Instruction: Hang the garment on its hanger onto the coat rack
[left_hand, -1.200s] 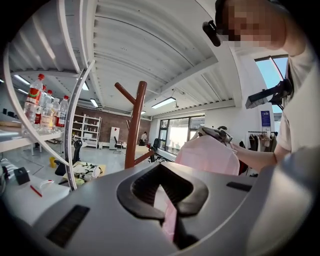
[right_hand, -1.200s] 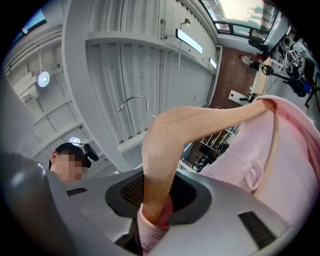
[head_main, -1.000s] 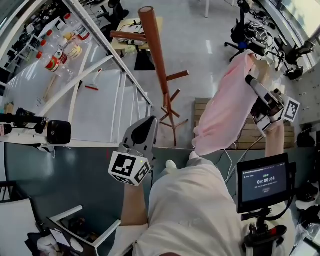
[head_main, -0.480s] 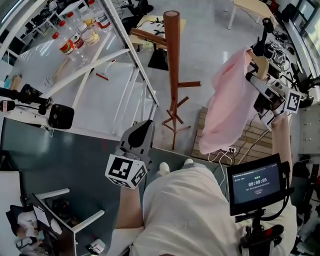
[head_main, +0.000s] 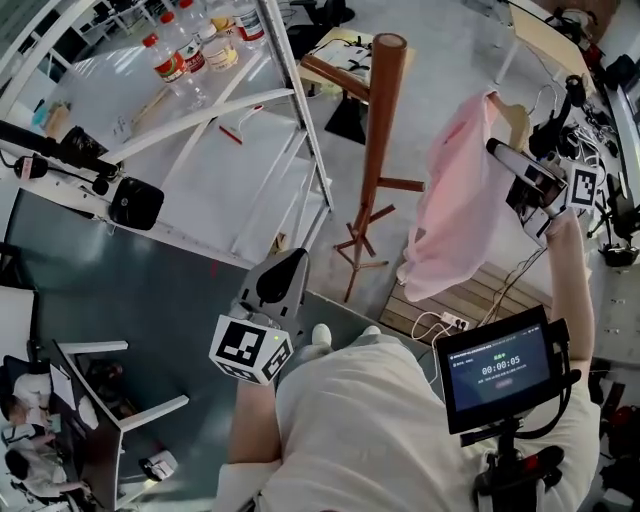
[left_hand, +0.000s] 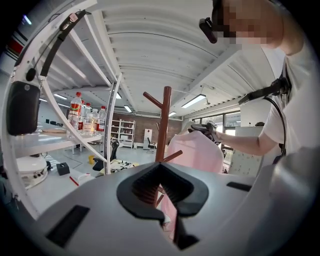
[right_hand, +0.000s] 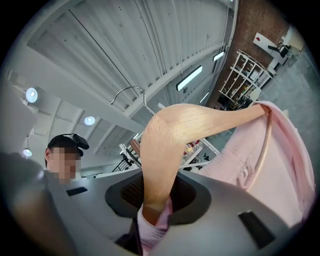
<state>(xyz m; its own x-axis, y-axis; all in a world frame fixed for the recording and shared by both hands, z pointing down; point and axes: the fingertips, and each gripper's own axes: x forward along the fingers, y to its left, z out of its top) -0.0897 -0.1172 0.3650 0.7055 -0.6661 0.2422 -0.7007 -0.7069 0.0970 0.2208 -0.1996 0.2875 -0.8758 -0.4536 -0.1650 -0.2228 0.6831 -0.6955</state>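
- the right gripper (head_main: 505, 165) is raised at the right of the head view; in the right gripper view (right_hand: 155, 202) its jaws are closed tight on one end of the wooden hanger (right_hand: 195, 125), with a fold of pink cloth pinched in beside it.
- the hanger's metal hook (right_hand: 131, 97) stands free above the wood, caught on nothing.
- the pink garment (head_main: 455, 215) drapes from the hanger and hangs in the air, held only by that gripper.
- the coat rack (head_main: 380, 130), a brown wooden pole with short angled pegs, stands on the floor just left of the garment; the garment is near the pole but not on any peg.
- the left gripper (head_main: 283, 280) is held low, in front of the person's body; in the left gripper view (left_hand: 162, 192) its jaws are drawn together and empty, and the rack pole (left_hand: 162, 122) and the garment (left_hand: 197, 152) show well beyond them.
- a white shelf frame (head_main: 290, 120) with bottles (head_main: 180, 60) on it stands to the left of the rack.
- a small screen (head_main: 495, 365) is mounted below the right arm.
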